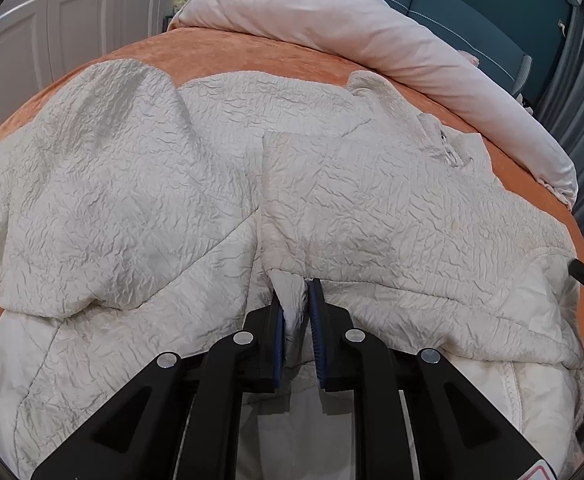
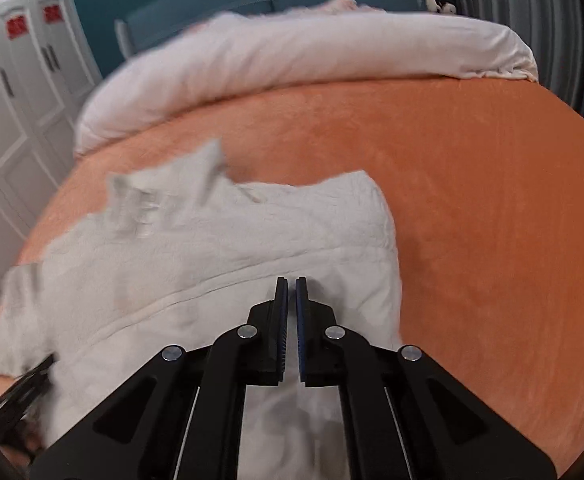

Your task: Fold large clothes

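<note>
Risk of losing our thin pinch on the coat.
We have the left gripper (image 1: pixel 296 304) clamped on a small tuck of the white quilted coat (image 1: pixel 196 184), spread on the orange bed (image 2: pixel 471 208); lifting could slip it free. Our right gripper (image 2: pixel 291 312), nearly closed at the coat's three-o'clock edge, may hold nothing; we cannot tell.

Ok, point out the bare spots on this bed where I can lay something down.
Most room: the orange bedspread right of the white jacket, below the rolled pink duvet. A narrower orange strip runs between jacket and duvet. The left side is crowded: the jacket is spread there, pinched by the left gripper.
</note>
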A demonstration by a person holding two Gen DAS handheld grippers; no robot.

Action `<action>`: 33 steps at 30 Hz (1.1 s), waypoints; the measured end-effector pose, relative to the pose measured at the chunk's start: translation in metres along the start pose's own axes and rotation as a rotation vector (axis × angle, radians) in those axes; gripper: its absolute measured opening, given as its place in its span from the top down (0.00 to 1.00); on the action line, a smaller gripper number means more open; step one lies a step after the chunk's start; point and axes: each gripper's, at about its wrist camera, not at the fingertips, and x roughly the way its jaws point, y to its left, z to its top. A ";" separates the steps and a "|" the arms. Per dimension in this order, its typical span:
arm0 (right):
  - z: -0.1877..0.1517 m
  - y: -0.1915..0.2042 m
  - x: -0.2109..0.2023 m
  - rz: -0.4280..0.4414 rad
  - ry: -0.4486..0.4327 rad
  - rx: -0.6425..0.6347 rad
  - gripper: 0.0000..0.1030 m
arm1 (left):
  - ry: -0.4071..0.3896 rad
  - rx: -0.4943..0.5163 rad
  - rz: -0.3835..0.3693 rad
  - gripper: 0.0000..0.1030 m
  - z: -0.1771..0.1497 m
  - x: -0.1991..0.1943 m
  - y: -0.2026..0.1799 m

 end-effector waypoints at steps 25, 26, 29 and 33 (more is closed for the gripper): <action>-0.134 0.096 -0.131 0.120 0.048 -0.248 0.85 | -0.125 -0.347 0.043 0.51 -0.005 -0.129 0.196; -0.153 0.105 -0.135 0.141 0.079 -0.250 0.85 | -0.122 -0.406 0.091 0.50 -0.007 -0.135 0.231; -0.196 0.124 -0.143 0.176 0.134 -0.270 0.85 | -0.120 -0.621 0.165 0.50 -0.017 -0.144 0.324; -0.227 0.145 -0.146 0.162 0.159 -0.286 0.72 | -0.161 -0.793 0.162 0.51 -0.024 -0.148 0.400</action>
